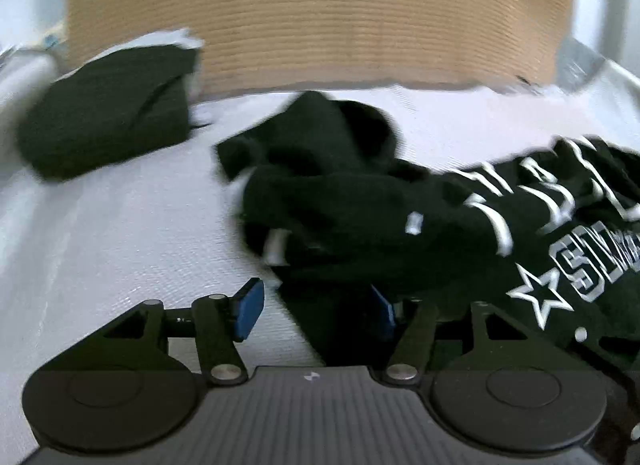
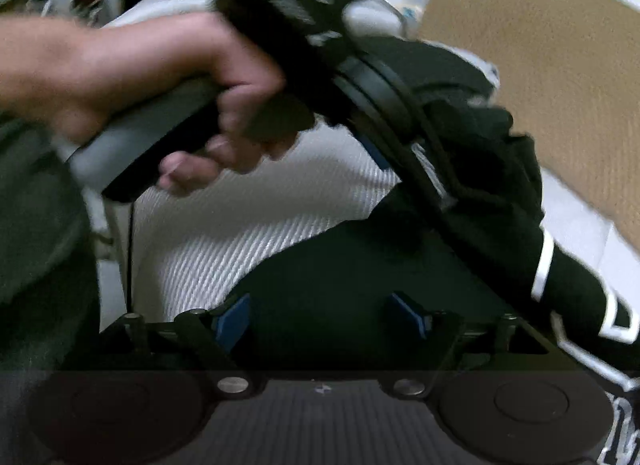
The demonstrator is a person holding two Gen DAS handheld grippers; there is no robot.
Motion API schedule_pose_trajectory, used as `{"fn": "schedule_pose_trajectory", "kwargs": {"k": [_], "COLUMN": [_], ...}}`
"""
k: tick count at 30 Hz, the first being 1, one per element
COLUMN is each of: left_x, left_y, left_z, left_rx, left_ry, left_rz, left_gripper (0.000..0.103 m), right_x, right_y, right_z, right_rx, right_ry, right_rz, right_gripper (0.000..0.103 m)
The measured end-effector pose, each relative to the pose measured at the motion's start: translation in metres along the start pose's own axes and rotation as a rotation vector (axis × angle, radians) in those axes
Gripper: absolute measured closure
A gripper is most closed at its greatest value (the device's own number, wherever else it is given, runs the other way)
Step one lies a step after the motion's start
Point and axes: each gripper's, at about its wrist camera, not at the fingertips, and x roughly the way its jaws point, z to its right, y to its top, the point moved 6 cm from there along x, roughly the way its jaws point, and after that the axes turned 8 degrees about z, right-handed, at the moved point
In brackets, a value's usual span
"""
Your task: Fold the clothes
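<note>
Fingers first: left gripper [image 1: 316, 309] has its blue pads spread, with black fabric of the printed shirt [image 1: 420, 221] lying between them. Left pad [image 1: 250, 307] is clear of the cloth over the white surface; right pad is half buried under the fabric edge. Can't tell whether anything is actually pinched, so grip state on the left is unclear.

Right gripper [image 2: 324, 319] has its fingers parted wide, both blue pads visible, black shirt cloth under and between them, pads not pressing on it. Reads as released.

Shirt is black with white block lettering and a white star outline [image 1: 538, 297]. It sits crumpled and bunched on the white woven surface [image 1: 100, 233], spread toward the right of the left wrist view. Looks like a mattress or padded top; can't tell which.

Second dark garment [image 1: 108, 109], folded into a compact bundle, sits at far left of that same surface, well apart from the shirt. Tan ribbed panel [image 1: 320, 17] stands behind both.

Right wrist view: person's hand [image 2: 172, 77] wrapped around the handle of the other gripper, which points down into the bunched shirt. Frames are motion-blurred.
</note>
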Motion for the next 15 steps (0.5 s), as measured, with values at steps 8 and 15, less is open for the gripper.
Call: {"fn": "schedule_pose_trajectory", "kwargs": {"k": [8, 15], "left_x": [-0.003, -0.008], "left_y": [-0.001, -0.001], "left_z": [-0.009, -0.005], "left_rx": [-0.016, 0.065], "left_ry": [0.02, 0.033], "left_rz": [0.002, 0.046], "left_gripper": [0.043, 0.041], "right_x": [0.022, 0.027], "right_y": [0.008, 0.019], "right_z": [0.001, 0.016], "right_rx": [0.051, 0.117], "right_ry": [-0.093, -0.197], "right_rz": [-0.024, -0.125], "right_gripper": [0.019, 0.062]}}
